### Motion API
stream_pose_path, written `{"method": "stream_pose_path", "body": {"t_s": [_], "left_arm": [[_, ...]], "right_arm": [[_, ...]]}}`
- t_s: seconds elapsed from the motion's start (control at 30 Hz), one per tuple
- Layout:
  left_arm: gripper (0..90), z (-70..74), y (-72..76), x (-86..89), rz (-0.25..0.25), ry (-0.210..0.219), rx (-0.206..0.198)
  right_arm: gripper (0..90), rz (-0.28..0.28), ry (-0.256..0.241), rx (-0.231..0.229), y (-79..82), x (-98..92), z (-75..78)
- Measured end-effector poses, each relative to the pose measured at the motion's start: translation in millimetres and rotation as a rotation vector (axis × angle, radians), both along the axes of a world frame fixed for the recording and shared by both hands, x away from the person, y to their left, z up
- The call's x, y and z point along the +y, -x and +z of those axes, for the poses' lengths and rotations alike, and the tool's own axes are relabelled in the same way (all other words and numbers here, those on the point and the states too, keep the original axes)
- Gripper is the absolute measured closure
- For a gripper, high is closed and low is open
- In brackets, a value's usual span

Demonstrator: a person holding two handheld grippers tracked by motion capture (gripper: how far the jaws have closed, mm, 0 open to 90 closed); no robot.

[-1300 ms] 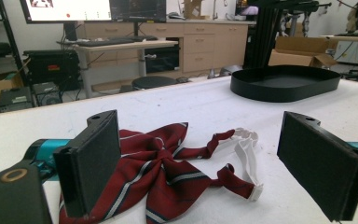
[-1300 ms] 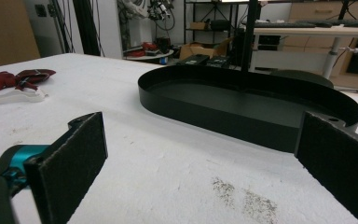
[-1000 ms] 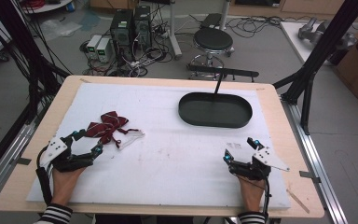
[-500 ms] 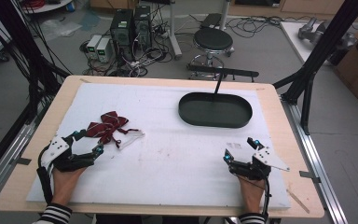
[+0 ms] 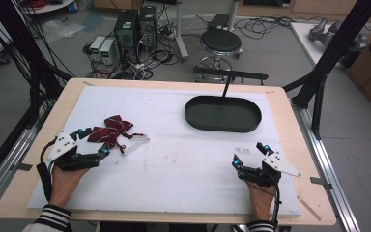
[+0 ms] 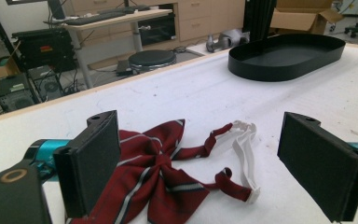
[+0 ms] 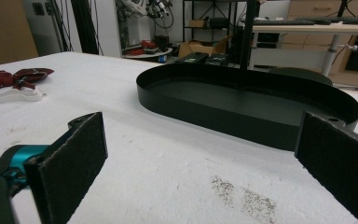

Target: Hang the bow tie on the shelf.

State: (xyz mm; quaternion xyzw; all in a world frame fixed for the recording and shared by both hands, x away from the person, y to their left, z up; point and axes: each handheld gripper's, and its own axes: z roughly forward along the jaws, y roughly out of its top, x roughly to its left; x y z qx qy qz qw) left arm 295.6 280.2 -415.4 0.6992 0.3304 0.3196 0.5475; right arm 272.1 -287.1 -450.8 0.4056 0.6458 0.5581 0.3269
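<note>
Burgundy striped bow tie (image 6: 156, 175) lies flat on the table (image 5: 183, 145), just ahead of the left gripper (image 5: 91, 143), whose wide-open, empty jaws frame it for a grab. Right gripper (image 5: 249, 154) waits open and empty near the black oval tray (image 5: 223, 114).

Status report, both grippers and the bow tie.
Left gripper open, jaws either side of bow tie. Right gripper open, facing tray. Tie flat on table, nothing blocking.

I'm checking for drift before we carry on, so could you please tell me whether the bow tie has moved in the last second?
No. The bow tie lies at the same spot on the white mat, left of the black tray.
</note>
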Motion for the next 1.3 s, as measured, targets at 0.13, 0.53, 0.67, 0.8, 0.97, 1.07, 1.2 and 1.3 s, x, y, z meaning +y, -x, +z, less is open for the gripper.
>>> {"method": "stream_pose_path", "body": {"t_s": [0.13,0.53,0.67,0.8,0.97,1.07,1.2,1.3], "left_arm": [[13.6,8.2,-4.6,-7.0,-0.013,-0.038,0.015],[15.5,23.1,-21.1,-33.8,-0.076,-0.182,0.098],[15.5,27.3,-28.6,-46.6,-0.098,-0.227,0.135],[15.8,28.3,-34.4,-56.1,-0.113,-0.278,0.168],[20.4,30.2,-40.6,-65.7,-0.141,-0.339,0.226],[20.4,32.5,-44.3,-71.1,-0.146,-0.382,0.26],[20.4,36.1,-49.9,-76.1,-0.145,-0.409,0.298],[20.8,36.7,-54.6,-81.5,-0.151,-0.434,0.338]], "right_arm": [[1.2,0.002,-0.005,-0.004,-0.8,-0.7,0.0],[1.2,-0.001,-0.017,0.003,-0.6,-1.3,0.0],[1.3,0.002,-0.014,-0.004,-1.2,-2.0,-0.1],[1.3,0.002,-0.014,-0.004,-1.2,-2.2,-0.1],[1.2,0.001,-0.018,0.002,-0.4,-1.3,-0.1],[1.3,0.002,-0.014,-0.006,-1.1,-2.2,-0.2],[1.2,-0.001,-0.025,0.001,-1.0,-2.3,-0.1],[1.2,0.002,-0.029,0.003,-1.0,-2.6,-0.1]]}}
